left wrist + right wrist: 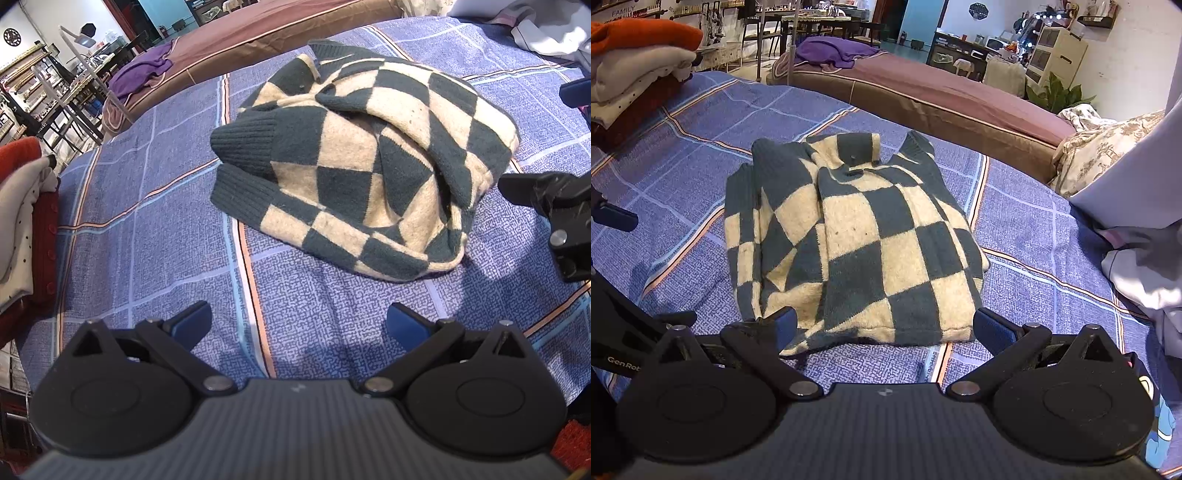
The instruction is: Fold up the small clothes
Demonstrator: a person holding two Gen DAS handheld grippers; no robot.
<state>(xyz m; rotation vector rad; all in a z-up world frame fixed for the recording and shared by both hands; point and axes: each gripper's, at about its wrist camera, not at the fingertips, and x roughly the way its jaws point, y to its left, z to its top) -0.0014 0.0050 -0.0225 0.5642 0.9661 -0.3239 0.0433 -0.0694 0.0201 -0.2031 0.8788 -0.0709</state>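
A checkered sweater [853,240] lies folded into a rough bundle in the middle of the bed [147,229], on its blue plaid sheet. Both tools are empty: the left gripper [297,321] hangs short of the bundle with fingers wide, and the right gripper [884,328] has its fingers spread wide on either side of the near hem, seemingly just clear of the knit, though the lens makes that hard to judge.

The sweater looks thick, soft and light; it should sag and slump when lifted, and the loose knit may snag. The ribbed cuff [245,138] and hem band are the firmest places to pinch, taking all layers at a folded edge.

No containers show; a stack of folded clothes [635,70] sits at the bed's far corner.
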